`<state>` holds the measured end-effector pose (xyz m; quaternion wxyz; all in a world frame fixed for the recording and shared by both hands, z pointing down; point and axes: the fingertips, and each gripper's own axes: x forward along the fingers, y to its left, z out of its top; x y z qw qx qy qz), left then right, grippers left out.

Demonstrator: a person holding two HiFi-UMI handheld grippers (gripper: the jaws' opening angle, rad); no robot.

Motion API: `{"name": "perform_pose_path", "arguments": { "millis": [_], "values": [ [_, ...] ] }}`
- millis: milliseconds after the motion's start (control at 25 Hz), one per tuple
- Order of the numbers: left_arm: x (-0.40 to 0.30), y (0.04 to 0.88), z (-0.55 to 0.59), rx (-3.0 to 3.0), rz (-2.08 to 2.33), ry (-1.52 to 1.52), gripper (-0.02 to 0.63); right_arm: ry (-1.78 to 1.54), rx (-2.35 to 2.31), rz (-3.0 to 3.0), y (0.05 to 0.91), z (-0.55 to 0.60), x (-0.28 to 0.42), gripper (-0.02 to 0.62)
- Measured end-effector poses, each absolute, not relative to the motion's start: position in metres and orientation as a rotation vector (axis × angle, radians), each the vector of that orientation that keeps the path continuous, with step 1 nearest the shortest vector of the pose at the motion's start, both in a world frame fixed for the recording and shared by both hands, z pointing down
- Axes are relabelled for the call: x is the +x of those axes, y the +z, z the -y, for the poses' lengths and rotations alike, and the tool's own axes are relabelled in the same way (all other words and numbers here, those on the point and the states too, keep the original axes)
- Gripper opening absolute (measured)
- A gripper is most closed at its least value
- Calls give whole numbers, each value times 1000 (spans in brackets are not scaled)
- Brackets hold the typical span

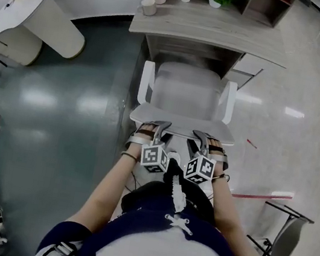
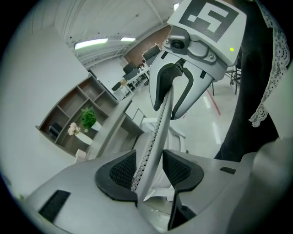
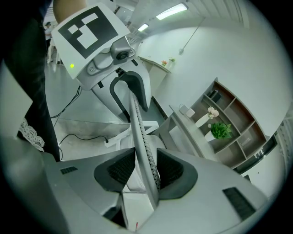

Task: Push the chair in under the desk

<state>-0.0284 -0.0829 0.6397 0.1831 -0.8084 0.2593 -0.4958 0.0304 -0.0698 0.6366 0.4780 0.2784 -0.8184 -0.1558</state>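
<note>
Left hand-held gripper opening, loose around the chair back — right hand-held gripper clamps it.

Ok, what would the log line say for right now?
chair: front at desk edge | left gripper: opening, chair back between jaws | right gripper: astride chair back, grip unclear

We wear a dark navy top with white lace trim and a white bow at the front. Our left gripper and right gripper are pale grey with black textured pads, each carrying a cube of black-and-white square markers.
</note>
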Motion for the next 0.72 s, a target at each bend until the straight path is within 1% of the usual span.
{"name": "perform_pose_path", "arguments": {
  "millis": [720],
  "values": [
    [-23,638,128,-2273,-748,-1401,183,-408,665,2007,636,115,36,140]
  ]
}}
